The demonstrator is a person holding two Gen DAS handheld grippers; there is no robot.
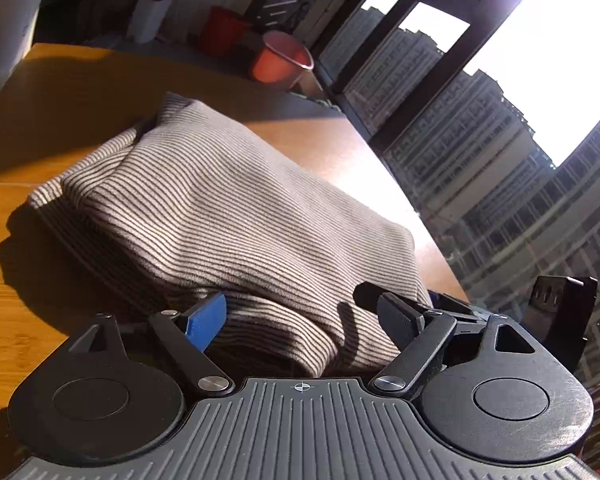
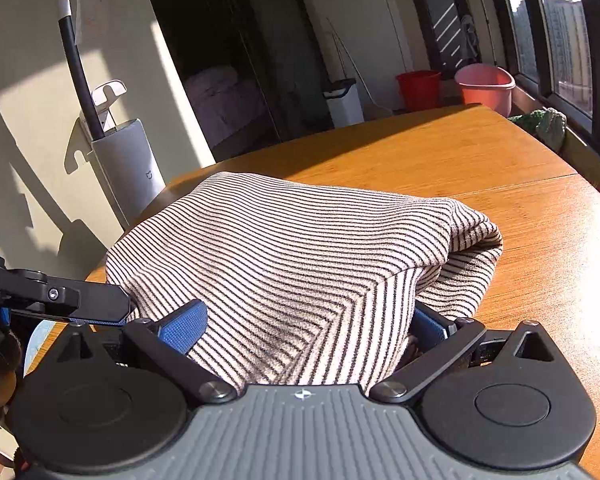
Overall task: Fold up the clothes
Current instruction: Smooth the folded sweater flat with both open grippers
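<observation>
In the left wrist view, a striped garment (image 1: 220,216), cream with thin dark lines, lies folded into a thick bundle on the wooden table (image 1: 40,240). Its long axis runs from the near edge, between the fingers, away toward the upper left, where a rounded fold end points at the far side of the table. The left tool (image 1: 300,316) stands wide open, its blue pad (image 1: 206,320) beside the near fold on one side and the black finger on the other; whether either touches the cloth cannot be told, and nothing is gripped. Part of the right tool (image 1: 560,312) shows at the right edge. Behind the table stand a pink basin (image 1: 282,60) and a red bucket (image 1: 222,30) beside large windows. In the right wrist view, the same garment (image 2: 300,248) fills the middle, its length lying across the picture, with the rolled end pointing right. The right tool (image 2: 306,326) is spread fully, blue pads (image 2: 182,326) flanking the near fold without pinching it. The left tool's finger (image 2: 80,302) meets the cloth's left corner.
</observation>
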